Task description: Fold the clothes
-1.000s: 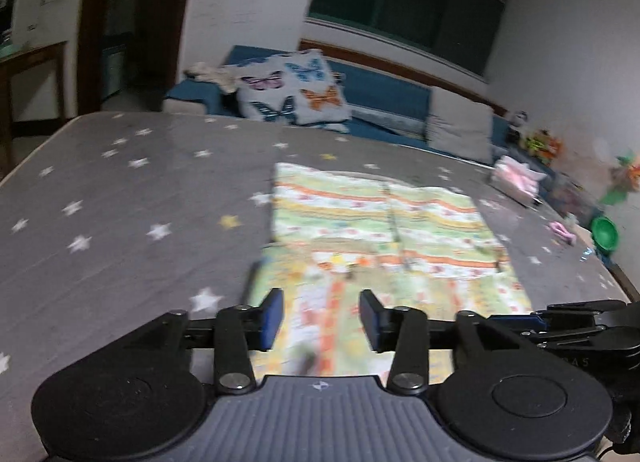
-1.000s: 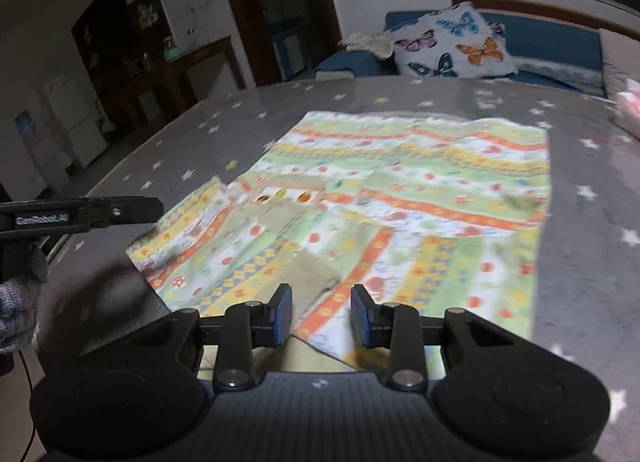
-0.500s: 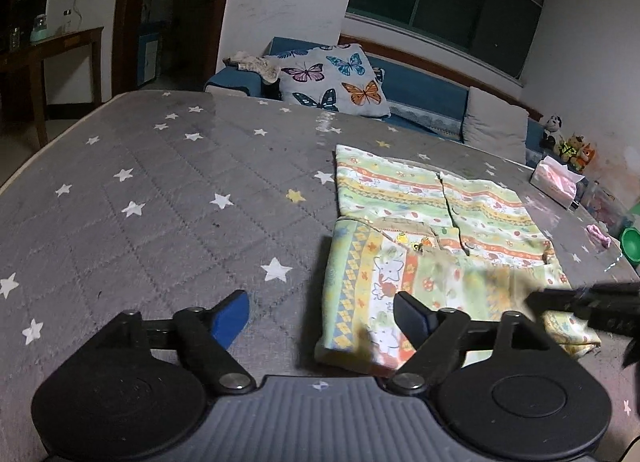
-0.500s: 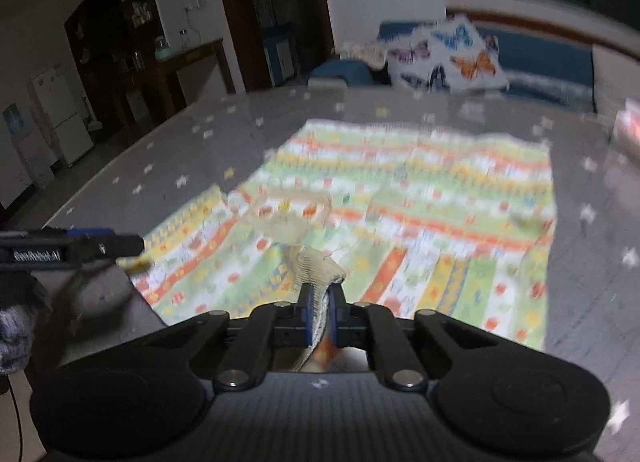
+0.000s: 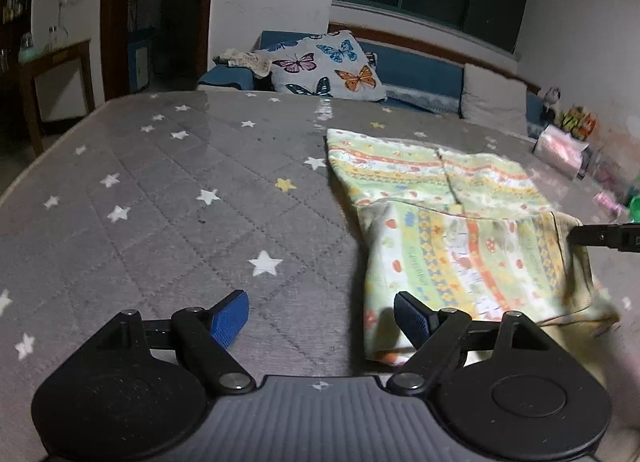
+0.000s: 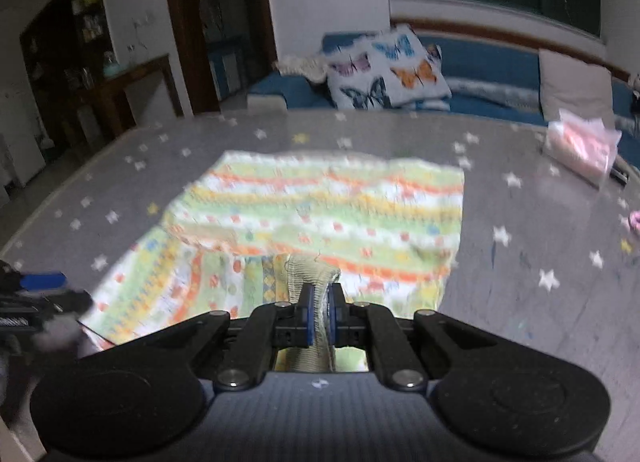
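A striped green, yellow and orange patterned garment [image 5: 460, 222] lies partly folded on the grey star-print bed cover [image 5: 180, 202]. My left gripper [image 5: 320, 316] hovers open over bare cover just left of the garment's near edge, nothing between its blue pads. My right gripper [image 6: 319, 316] is shut on a bunched beige hem of the garment [image 6: 320, 202], lifting its near edge. In the left wrist view the right gripper's tip [image 5: 604, 236] reaches in from the right at the cloth's edge. The left gripper [image 6: 40, 290] shows at the left edge of the blurred right wrist view.
A butterfly-print pillow [image 5: 324, 66] and a grey cushion [image 5: 492, 102] rest on the blue sofa behind the bed. A pink plastic package [image 6: 580, 146] lies at the bed's far right. A wooden table [image 5: 52, 74] stands at the left.
The left gripper opened wide and drew off the garment to its left. The right gripper closed on the near hem and lifted it, moving forward over the cloth.
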### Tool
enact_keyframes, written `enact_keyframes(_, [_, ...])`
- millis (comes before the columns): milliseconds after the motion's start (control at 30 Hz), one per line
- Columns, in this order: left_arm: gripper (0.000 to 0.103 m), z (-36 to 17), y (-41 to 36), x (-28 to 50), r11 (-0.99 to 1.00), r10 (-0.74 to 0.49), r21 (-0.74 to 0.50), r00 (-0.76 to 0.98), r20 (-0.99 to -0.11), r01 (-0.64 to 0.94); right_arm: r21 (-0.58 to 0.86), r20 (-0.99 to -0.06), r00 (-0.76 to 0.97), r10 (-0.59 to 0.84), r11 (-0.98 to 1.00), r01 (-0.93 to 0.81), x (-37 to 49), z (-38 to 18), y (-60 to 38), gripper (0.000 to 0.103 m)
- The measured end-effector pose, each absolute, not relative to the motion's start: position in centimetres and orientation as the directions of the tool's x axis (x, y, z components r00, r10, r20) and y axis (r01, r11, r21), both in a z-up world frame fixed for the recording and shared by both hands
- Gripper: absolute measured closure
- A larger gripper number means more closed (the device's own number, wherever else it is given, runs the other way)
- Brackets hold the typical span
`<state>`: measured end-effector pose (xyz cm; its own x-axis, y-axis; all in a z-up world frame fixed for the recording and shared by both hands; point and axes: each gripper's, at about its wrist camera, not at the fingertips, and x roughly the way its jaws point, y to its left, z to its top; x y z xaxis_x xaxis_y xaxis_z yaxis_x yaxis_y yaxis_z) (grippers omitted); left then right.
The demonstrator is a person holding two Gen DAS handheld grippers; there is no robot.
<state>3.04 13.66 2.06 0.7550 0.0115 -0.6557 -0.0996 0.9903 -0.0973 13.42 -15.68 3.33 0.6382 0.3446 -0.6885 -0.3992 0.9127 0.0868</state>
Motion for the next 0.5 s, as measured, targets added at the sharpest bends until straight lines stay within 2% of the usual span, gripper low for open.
enact_keyframes(100, [0.024, 2.2, 13.7, 3.1, 0.992, 0.028, -0.071, 0.75, -0.661, -0.1, 0.084, -0.715, 0.621, 0.32, 0.922, -0.378, 14.1, 2.0, -15.7, 0.093])
enact_keyframes(200, [0.036, 2.7, 14.1, 3.3, 0.991, 0.011, -0.095, 0.755, -0.656, -0.096, 0.099, -0.71, 0.622, 0.33, 0.921, -0.376, 13.9, 1.7, -16.3, 0.093])
enact_keyframes(300, [0.049, 3.3, 14.0, 4.2, 0.988, -0.032, -0.138, 0.762, -0.647, -0.075, 0.128, -0.703, 0.614, 0.358, 0.914, -0.385, 13.8, 1.8, -16.5, 0.081])
enact_keyframes(367, [0.06, 3.7, 13.4, 5.1, 0.986, -0.06, -0.156, 0.767, -0.638, -0.052, 0.129, -0.704, 0.612, 0.361, 0.912, -0.39, 13.7, 1.6, -16.4, 0.081])
enact_keyframes(467, [0.07, 4.2, 12.2, 6.4, 0.984, -0.104, -0.175, 0.777, -0.621, -0.008, 0.135, -0.7, 0.612, 0.368, 0.91, -0.392, 13.5, 1.4, -16.3, 0.081])
enact_keyframes(500, [0.071, 4.3, 11.8, 6.9, 0.984, -0.115, -0.178, 0.78, -0.615, 0.004, 0.137, -0.697, 0.613, 0.371, 0.909, -0.394, 13.4, 1.5, -16.3, 0.081])
